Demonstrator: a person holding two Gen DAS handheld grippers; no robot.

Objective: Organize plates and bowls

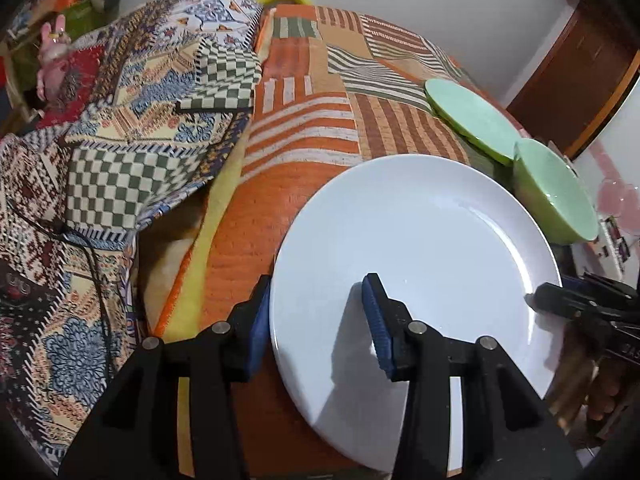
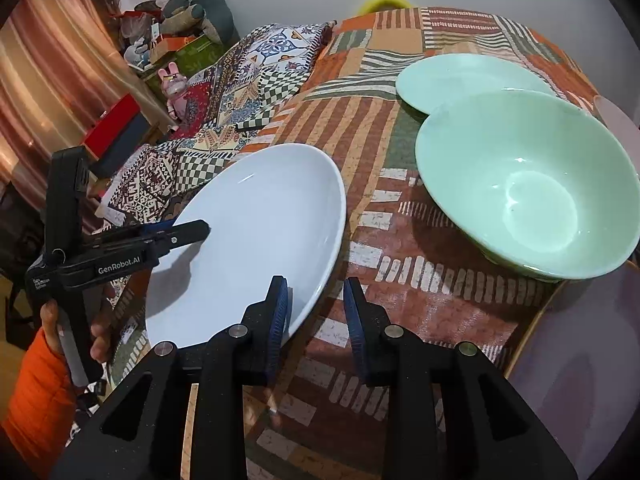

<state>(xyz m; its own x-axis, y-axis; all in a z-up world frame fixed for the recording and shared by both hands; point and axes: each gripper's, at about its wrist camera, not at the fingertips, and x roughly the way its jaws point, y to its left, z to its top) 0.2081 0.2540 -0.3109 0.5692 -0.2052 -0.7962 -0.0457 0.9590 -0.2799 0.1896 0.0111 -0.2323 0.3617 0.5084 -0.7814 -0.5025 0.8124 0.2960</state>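
A large white plate (image 1: 420, 248) lies tilted on the striped orange cloth, its near edge lifted. My left gripper (image 1: 316, 320) is open and straddles the plate's left rim, one pad below, one above. In the right wrist view the plate (image 2: 260, 224) is at centre left and my right gripper (image 2: 316, 320) is open, straddling its right rim. The left gripper (image 2: 188, 232) shows there at the plate's left edge. A green bowl (image 2: 528, 184) and a green plate (image 2: 460, 76) sit to the right; both show in the left wrist view, the bowl (image 1: 556, 192) and plate (image 1: 468, 116).
A patterned quilt (image 1: 120, 120) is heaped on the left. A pink toy figure (image 2: 174, 88) and boxes stand behind it. The table edge (image 2: 532, 320) curves at lower right. A wooden door (image 1: 576, 72) is at far right.
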